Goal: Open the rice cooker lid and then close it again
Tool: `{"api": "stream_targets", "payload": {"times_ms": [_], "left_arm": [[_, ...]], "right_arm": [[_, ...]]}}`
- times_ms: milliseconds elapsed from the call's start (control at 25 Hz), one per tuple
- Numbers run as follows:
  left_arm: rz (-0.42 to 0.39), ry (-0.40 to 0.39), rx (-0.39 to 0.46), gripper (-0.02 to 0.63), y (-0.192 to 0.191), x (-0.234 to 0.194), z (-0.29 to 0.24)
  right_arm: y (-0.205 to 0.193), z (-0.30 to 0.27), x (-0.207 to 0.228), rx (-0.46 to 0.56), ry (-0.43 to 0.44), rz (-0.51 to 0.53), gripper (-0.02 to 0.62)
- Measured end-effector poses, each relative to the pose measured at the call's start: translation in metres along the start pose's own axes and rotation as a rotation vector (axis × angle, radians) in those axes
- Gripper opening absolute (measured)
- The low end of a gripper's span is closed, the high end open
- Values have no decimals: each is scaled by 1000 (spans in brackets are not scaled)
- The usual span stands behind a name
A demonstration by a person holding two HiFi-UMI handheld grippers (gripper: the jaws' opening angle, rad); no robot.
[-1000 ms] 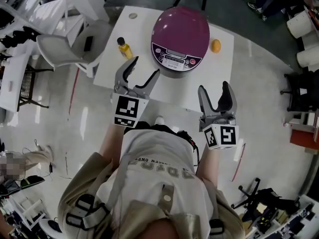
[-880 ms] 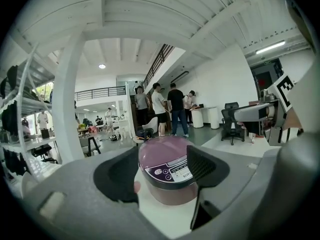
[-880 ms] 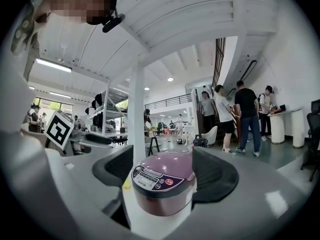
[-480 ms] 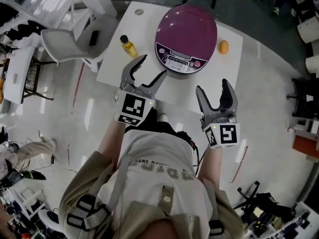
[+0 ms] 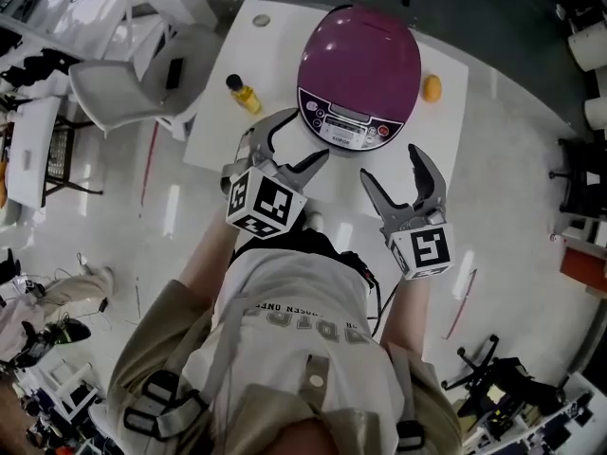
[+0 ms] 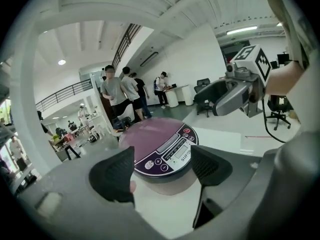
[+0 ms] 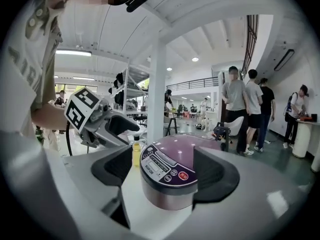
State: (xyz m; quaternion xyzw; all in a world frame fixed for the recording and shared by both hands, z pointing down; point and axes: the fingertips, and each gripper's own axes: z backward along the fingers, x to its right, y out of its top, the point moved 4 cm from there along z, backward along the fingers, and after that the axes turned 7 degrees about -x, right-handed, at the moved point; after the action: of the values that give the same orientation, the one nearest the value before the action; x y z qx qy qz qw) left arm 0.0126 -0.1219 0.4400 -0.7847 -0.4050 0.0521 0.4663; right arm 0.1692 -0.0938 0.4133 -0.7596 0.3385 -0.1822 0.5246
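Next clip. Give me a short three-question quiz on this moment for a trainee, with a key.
1. True or false: the cooker is closed.
2. In the head view, what stands on the table left of the cooker? A) a bottle B) a mug C) a pan
3. What do the left tool and the right tool hold?

Key
1. True.
2. A.
3. Nothing. Both are open and empty, and the left tool's jaws have just been opening.
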Motion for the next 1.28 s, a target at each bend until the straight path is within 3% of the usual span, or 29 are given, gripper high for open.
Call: {"api": "stream_targets", "payload": {"times_ms": [240, 760, 1280], "left_arm": [[-116, -105, -65, 370, -12, 3, -21], [-339, -241, -150, 370, -12, 9, -48], [-567, -366, -268, 370, -14, 25, -66]], "right_arm": [[-4, -28, -5, -84, 57, 49, 356], [-13, -72, -18, -292, 220, 218, 367], [-39, -87, -21, -531, 329, 395, 367]]}}
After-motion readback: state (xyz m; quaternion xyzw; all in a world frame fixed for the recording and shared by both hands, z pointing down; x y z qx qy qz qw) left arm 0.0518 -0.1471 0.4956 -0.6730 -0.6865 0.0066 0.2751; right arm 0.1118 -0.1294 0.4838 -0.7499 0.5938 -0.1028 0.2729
